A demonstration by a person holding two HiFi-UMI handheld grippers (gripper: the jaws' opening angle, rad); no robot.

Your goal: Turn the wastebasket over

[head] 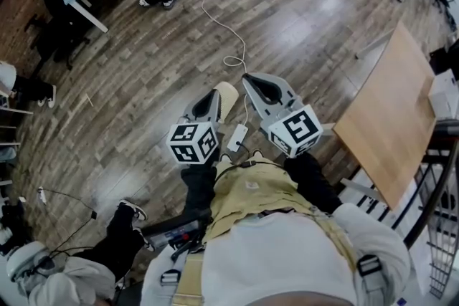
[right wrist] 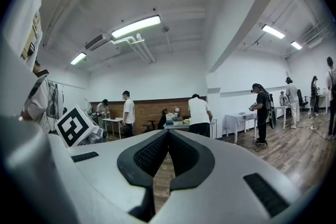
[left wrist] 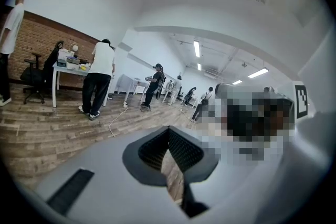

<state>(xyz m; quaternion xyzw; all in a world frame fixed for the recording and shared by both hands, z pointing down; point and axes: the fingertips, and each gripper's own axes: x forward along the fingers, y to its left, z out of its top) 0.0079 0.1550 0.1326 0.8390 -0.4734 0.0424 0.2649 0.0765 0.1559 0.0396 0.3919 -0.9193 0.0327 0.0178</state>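
A: What does the head view show?

B: It looks steeply down a person's front. There is a tan canvas apron [head: 251, 197] over black trousers, and two grey hand-held tools sit side by side above a brown wood-plank floor [head: 143, 89]. The left gripper [head: 213, 97] and the right gripper [head: 251, 82] each carry a white cube with black square markers.

A: How do the jaws stand?

B: Both pairs are clenched. Their black ribbed pads [right wrist: 152, 153] meet at the tips with nothing between them. In each gripper's own view, only floor shows through the slit below the tips.

A: Where is the wastebasket?

B: I cannot tell; nothing in any view can be made out as one. A pale cream rounded shape [head: 228, 100] shows just past the left gripper, partly hidden by it, and I cannot tell what it is.

A: What else is there?

B: A white power strip [head: 237, 137] lies on the floor between the grippers, and its thin white cable [head: 204, 7] snakes away. A light wooden tabletop [head: 391, 118] stands to the right. In the left gripper view, a person in a white shirt [left wrist: 101, 68] stands at a white table [left wrist: 54, 86] before a red brick wall [left wrist: 42, 39].
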